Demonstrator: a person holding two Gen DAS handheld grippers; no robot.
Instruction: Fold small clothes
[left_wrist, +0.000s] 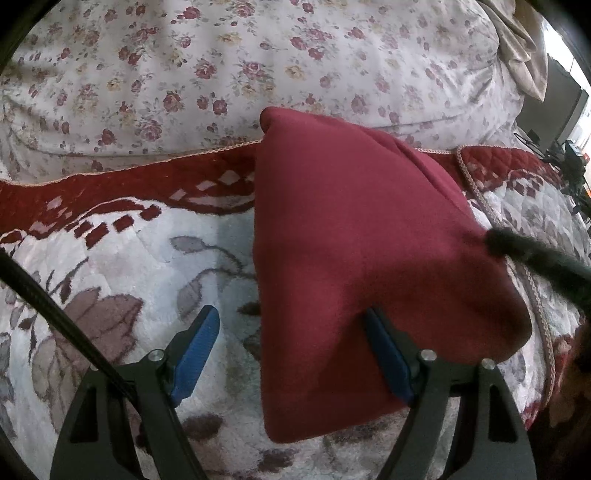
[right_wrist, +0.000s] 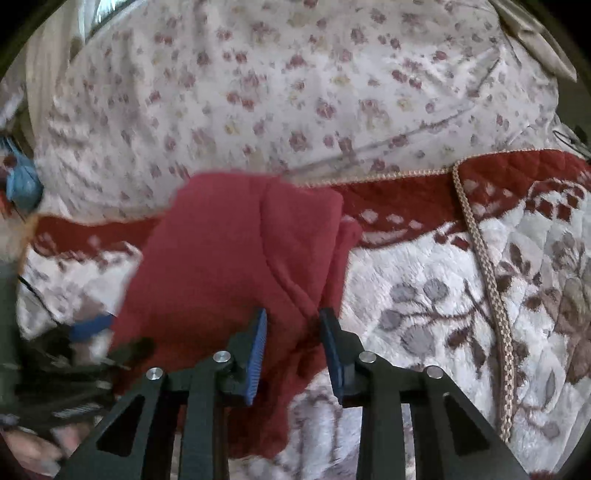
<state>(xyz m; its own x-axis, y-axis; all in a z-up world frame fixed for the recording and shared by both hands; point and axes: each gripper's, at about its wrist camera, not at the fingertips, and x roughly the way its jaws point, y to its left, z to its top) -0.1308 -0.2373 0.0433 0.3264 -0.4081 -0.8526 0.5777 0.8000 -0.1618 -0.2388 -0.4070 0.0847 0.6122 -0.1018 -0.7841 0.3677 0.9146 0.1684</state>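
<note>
Right hand-held gripper part-open astride blurred red garment, grip unclear; left hand-held gripper wide, empty.

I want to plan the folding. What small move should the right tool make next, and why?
Probably lift the right tool clear of the garment: its jaws stand open with a ridge of cloth between them, and the garment already lies folded on the blanket.

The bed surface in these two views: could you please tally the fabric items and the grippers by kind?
Dark red garment: 1
Floral sheet: 1
Red-bordered quilted blanket: 1
Grippers with blue pads: 2, the left gripper and the right gripper
Total: 5
</note>
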